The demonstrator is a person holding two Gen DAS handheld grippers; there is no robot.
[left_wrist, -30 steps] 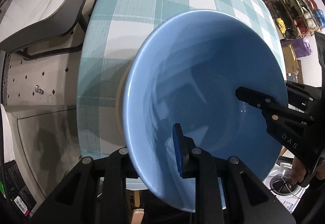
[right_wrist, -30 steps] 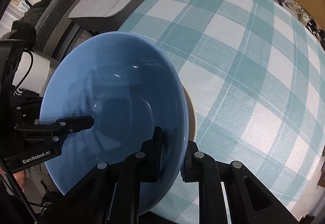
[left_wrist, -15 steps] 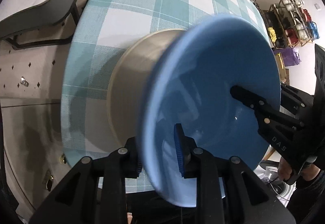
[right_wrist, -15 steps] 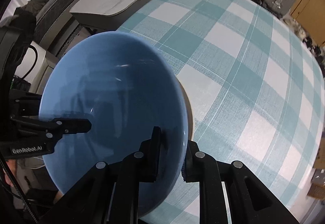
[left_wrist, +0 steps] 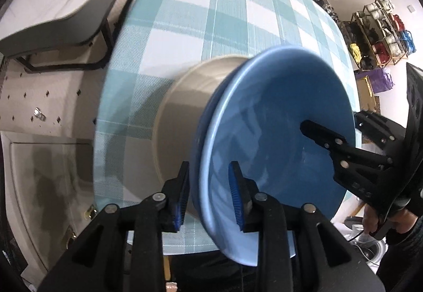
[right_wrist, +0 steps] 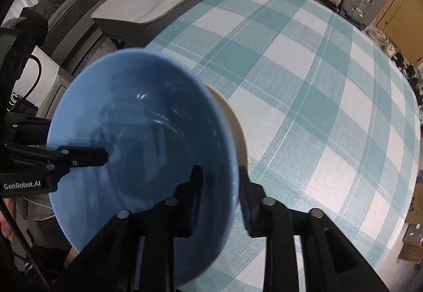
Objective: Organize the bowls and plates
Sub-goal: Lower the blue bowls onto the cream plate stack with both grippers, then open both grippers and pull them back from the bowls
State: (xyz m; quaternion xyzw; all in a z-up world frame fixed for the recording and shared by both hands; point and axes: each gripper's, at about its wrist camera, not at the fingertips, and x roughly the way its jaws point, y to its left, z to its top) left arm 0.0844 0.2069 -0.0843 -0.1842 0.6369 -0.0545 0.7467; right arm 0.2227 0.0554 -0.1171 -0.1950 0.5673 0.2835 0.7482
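Blue bowl [left_wrist: 277,133] nests in beige bowl [left_wrist: 185,117]; left claw [left_wrist: 208,191] and right claw [right_wrist: 220,194] opening astride its rim

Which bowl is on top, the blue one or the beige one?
The blue bowl is on top; it sits nested inside the beige bowl, which rests on the checked tablecloth.

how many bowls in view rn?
2. A blue bowl sits nested in a beige bowl at the near edge of the checked table, its rim between both grippers' opening jaws. More could be hidden inside the stack.
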